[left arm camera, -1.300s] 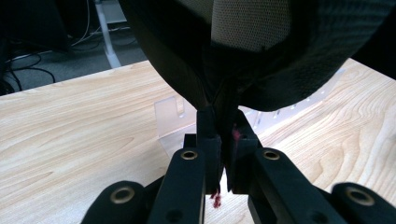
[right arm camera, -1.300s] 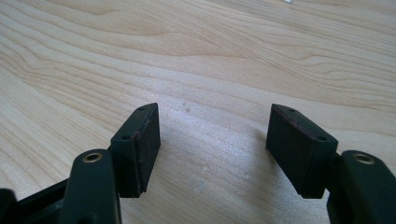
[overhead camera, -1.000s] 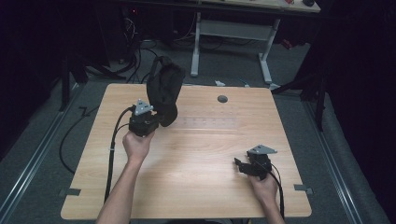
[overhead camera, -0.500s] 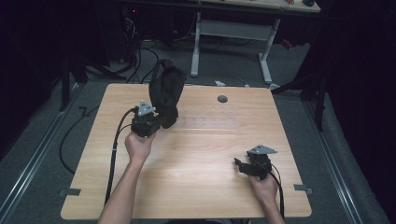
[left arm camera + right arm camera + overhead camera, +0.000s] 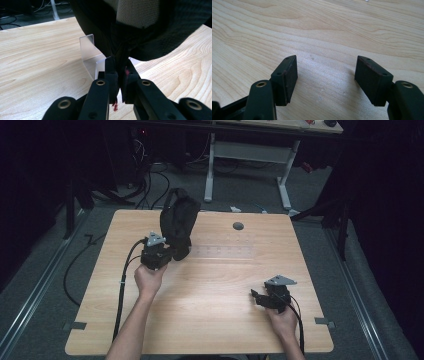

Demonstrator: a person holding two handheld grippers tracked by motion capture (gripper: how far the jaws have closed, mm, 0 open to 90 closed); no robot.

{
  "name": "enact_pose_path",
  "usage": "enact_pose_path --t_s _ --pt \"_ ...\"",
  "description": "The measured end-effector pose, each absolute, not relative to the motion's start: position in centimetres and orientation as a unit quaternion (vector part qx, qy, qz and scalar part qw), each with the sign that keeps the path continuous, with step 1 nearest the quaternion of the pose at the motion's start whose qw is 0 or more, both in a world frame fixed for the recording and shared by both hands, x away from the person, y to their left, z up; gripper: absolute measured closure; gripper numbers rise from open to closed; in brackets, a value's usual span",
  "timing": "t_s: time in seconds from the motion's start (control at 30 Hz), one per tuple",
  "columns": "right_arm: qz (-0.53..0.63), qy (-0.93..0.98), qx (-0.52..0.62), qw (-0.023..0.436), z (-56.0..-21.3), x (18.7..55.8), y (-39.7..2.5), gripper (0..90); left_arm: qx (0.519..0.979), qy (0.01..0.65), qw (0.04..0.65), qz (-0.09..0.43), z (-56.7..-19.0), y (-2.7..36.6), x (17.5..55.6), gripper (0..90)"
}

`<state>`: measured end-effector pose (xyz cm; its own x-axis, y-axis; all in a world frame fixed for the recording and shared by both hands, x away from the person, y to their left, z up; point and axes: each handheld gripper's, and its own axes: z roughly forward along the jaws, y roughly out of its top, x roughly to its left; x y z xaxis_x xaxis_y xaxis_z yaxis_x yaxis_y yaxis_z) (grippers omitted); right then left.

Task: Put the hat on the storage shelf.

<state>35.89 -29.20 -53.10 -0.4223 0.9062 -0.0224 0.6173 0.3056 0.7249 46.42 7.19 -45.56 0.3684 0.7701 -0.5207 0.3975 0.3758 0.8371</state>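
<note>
1. The right gripper [image 5: 260, 298] sits nearest the person, low over the wooden table [image 5: 215, 320] at its near right part, held from behind by the right hand [image 5: 283, 321]. In its own view the right gripper [image 5: 325, 75] has its jaws wide apart with nothing between them, only bare wood grain beneath and ahead.

2. Farther in and well apart to the left, the left hand [image 5: 148, 279] holds the left gripper [image 5: 172, 252] raised over the table's left half, its cable trailing back toward the person.

3. In the left gripper view the left gripper [image 5: 119, 72] is clamped on a fold of the black bag [image 5: 140, 30]; the jaws are pressed close together with the dark fabric pinched between them. A bit of red shows at the pinch and below the jaws; what it is cannot be told.

4. Just beyond the jaws, the black bag [image 5: 177, 222] rises up and away from the left gripper, with a paler mesh panel on its upper part.

5. Directly behind the left jaws, under the bag, stands a clear plastic holder [image 5: 90, 53] on the table; whether the bag touches it cannot be told.
</note>
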Motion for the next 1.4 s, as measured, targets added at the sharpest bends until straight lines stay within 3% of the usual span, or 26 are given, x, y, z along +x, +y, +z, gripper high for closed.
enact_pose_path --t_s 0.2,0.53,0.67,1.4 --pt "0.327 0.777 0.490 0.220 -53.1 35.9 -29.2 35.1 0.539 0.550 0.622 0.142 -45.7 7.3 46.5 79.0" --pt "0.327 0.777 0.490 0.220 -53.1 35.9 -29.2 35.0 0.542 0.563 0.609 0.137 -46.1 7.5 46.5 49.5" --pt "0.327 0.777 0.491 0.220 -53.1 35.9 -29.2 35.0 0.544 0.562 0.608 0.138 -46.1 7.6 46.3 43.1" --pt "0.327 0.777 0.491 0.220 -53.1 35.9 -29.2 35.0 0.538 0.566 0.612 0.127 -45.5 9.2 43.9 35.4"
